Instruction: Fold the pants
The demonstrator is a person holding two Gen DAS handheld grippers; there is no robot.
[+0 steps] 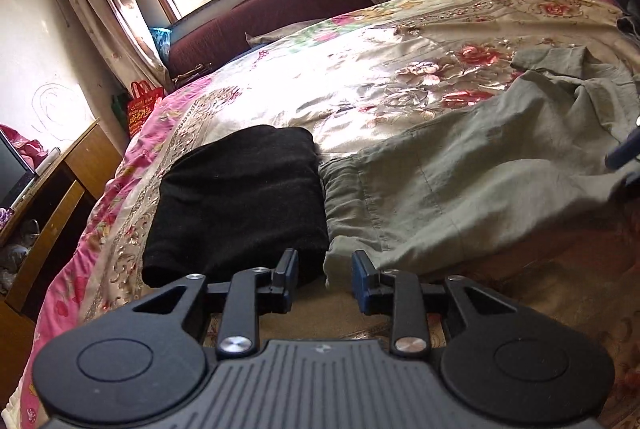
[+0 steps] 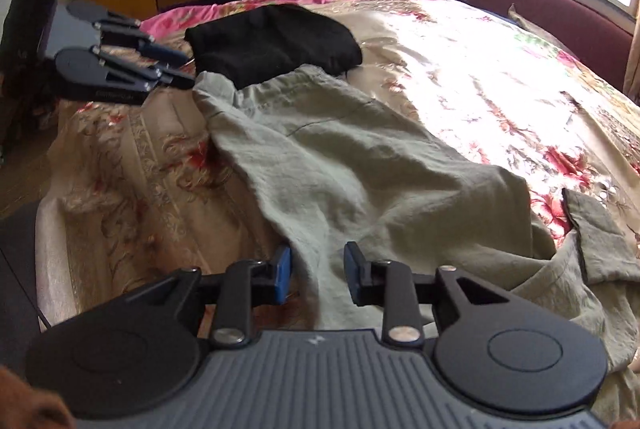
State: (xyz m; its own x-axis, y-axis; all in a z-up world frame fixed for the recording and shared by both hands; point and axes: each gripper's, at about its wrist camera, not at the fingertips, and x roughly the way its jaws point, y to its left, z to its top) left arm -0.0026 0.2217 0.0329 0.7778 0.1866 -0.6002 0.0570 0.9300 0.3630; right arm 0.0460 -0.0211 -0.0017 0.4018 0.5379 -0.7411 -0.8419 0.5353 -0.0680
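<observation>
Left gripper [image 1: 325, 279]: jaws spread, nothing pinched; waistband just ahead at 12 o'clock.
Right gripper [image 2: 316, 271]: jaws spread, straddling a leg edge without pinching it.
Pants [image 2: 340, 165]: grey-green, lying lengthwise on the bedspread [image 2: 480, 61], rumpled (hems bunched at 4 o'clock).
Black stack [image 1: 240, 197]: folded, touching the waistband.
Progress: early; pants laid out, no fold visible.

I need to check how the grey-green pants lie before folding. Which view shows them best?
The right wrist view: the grey-green pants run nearly full length across the floral bedspread, from the waistband by the folded black garment to the rumpled leg ends. The left wrist view shows the waistband end well, with the far part crumpled at the frame edge.
</observation>
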